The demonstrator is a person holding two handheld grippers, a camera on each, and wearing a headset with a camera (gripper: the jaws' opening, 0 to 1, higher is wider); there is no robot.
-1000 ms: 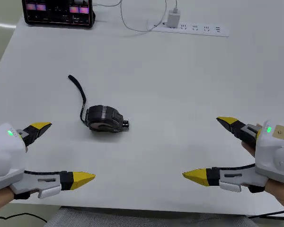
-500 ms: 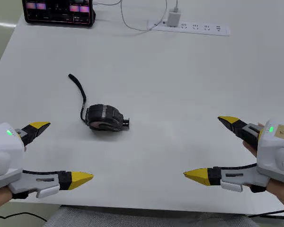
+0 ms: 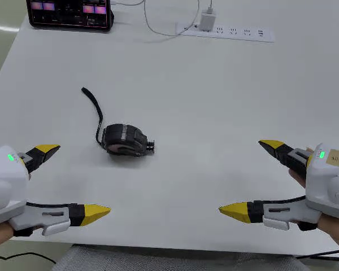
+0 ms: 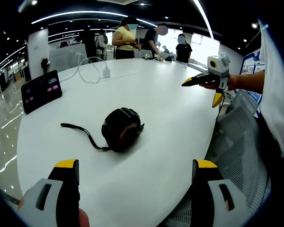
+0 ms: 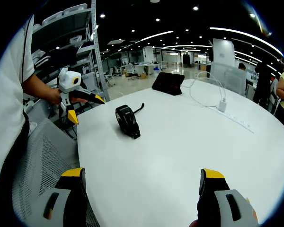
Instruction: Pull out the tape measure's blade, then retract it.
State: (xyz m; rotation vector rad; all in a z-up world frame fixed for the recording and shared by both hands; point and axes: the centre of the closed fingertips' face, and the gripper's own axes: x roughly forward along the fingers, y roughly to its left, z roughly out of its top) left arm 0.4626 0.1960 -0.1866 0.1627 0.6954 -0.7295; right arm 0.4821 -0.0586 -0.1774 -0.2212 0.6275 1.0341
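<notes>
A black tape measure point(image 3: 125, 140) lies on the white table point(image 3: 214, 96), left of the middle, its wrist strap point(image 3: 93, 107) trailing away from me. The blade is wound in; its tip sits at the case's right end. The tape measure point(image 4: 122, 129) lies ahead of the left gripper's jaws, and the tape measure point(image 5: 127, 121) is farther off in the right gripper view. My left gripper point(image 3: 73, 182) hovers open at the near left edge. My right gripper point(image 3: 253, 177) hovers open at the near right edge. Both hold nothing and stay well apart from the tape measure.
A dark tablet point(image 3: 69, 13) with a lit screen stands at the far left. A white power strip point(image 3: 229, 31) with a plugged charger and cable lies at the far middle. A grey mesh chair point(image 4: 241, 151) is by the near edge. People stand in the background.
</notes>
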